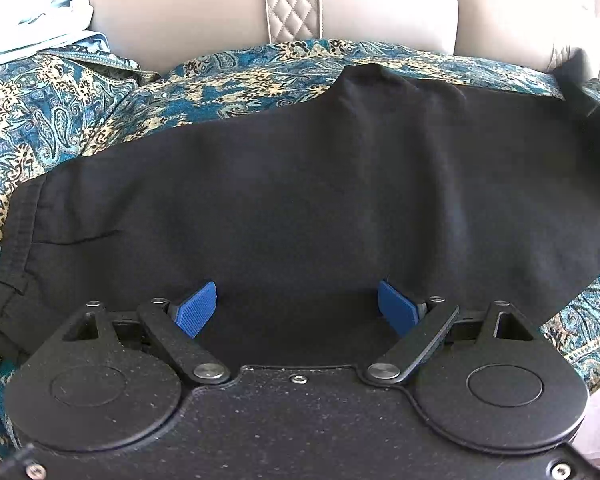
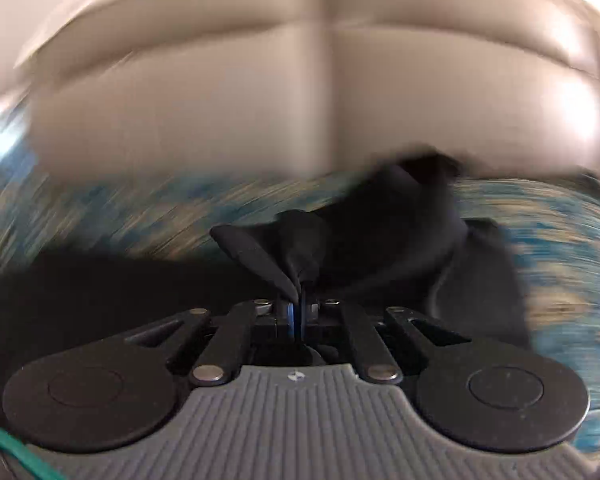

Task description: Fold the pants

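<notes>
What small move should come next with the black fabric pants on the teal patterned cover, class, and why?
Probably carry the right gripper across so its pinched end lands on the flat part of the black fabric pants. Its jaws are shut on a bunched fold, and its view is motion-blurred. The left gripper is open above the flat cloth, holding nothing. The pants lie spread on the teal patterned cover, not yet folded.

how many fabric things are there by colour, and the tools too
black pants: 1
teal paisley cloth: 1
pale blue garment: 1
tools: 2, left tool open over the pants, right tool shut on the pants
total: 5
</notes>
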`<state>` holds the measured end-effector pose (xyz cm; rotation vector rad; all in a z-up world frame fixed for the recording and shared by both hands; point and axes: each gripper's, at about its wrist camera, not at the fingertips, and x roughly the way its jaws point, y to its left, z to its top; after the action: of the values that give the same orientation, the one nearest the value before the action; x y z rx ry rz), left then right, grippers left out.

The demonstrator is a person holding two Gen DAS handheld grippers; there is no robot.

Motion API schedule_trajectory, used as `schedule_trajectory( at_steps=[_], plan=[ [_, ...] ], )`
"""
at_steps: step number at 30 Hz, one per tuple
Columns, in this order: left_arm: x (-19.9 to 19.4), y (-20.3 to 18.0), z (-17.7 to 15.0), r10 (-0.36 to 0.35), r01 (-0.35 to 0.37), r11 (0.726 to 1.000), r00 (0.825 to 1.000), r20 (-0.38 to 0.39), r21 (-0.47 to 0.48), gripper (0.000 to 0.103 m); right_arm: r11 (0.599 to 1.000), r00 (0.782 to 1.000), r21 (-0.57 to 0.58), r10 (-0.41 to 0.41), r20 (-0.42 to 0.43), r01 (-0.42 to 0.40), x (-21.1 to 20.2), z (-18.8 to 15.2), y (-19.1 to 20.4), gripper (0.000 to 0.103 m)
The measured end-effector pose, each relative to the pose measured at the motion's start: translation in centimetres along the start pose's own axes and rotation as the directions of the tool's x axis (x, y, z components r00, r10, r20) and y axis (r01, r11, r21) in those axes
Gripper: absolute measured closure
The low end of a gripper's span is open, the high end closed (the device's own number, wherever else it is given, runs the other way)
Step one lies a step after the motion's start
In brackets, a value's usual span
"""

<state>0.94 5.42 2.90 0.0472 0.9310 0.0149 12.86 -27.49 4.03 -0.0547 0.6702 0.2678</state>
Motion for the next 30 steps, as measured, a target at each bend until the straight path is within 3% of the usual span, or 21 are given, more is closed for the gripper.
schedule_trajectory(
  at_steps=[3,6,8,11,12,15,19,22,25,30],
  plan=[
    [0.0,0.0,0.0,-0.002,0.002,1.0,1.0,0.001,0.003,0.015,0.972,0.99,-0.198,0.117,-0.079,-0.131,1.0,-2.1,6.5,0.098],
    [0.0,0.1,-0.1,-0.009,0.009,1.0,1.0,0.003,0.001,0.015,0.896,0.988,-0.415,0.142,-0.065,-0.157,-0.5,-3.5,10.6,0.097],
    [0.0,0.2,-0.1,-0.013,0.013,1.0,1.0,0.003,-0.003,0.015,0.876,0.983,-0.446,0.164,-0.079,-0.182,-1.4,-4.3,11.6,0.093],
    [0.0,0.2,-0.1,-0.011,0.011,1.0,1.0,0.003,-0.002,0.015,0.823,0.972,-0.518,0.219,-0.09,-0.234,-2.8,-5.7,12.3,0.076],
    [0.0,0.2,-0.1,-0.011,0.011,1.0,1.0,0.002,-0.002,0.015,0.809,0.968,-0.532,0.231,-0.1,-0.248,-2.9,-6.0,12.6,0.055],
    [0.0,0.2,-0.1,-0.013,0.013,1.0,1.0,0.001,-0.005,0.015,0.791,0.95,-0.527,0.283,-0.136,-0.311,-3.8,-6.0,12.5,0.037],
    [0.0,0.2,-0.1,-0.012,0.012,1.0,1.0,0.001,-0.004,0.015,0.774,0.912,-0.485,0.375,-0.168,-0.408,-4.9,-6.0,12.2,0.032],
    [0.0,0.2,-0.1,-0.011,0.011,1.0,1.0,0.002,-0.004,0.015,0.791,0.932,-0.506,0.354,-0.077,-0.342,-5.6,-5.9,11.9,0.018],
    [0.0,0.2,-0.1,-0.011,0.011,1.0,1.0,0.002,-0.004,0.015,0.814,0.958,-0.517,0.285,-0.04,-0.264,-4.9,-6.0,11.8,0.017],
    [0.0,0.2,-0.1,-0.013,0.013,1.0,1.0,0.004,-0.004,0.015,0.786,0.953,-0.549,0.294,-0.075,-0.286,-3.9,-6.9,12.3,0.017]
  ],
)
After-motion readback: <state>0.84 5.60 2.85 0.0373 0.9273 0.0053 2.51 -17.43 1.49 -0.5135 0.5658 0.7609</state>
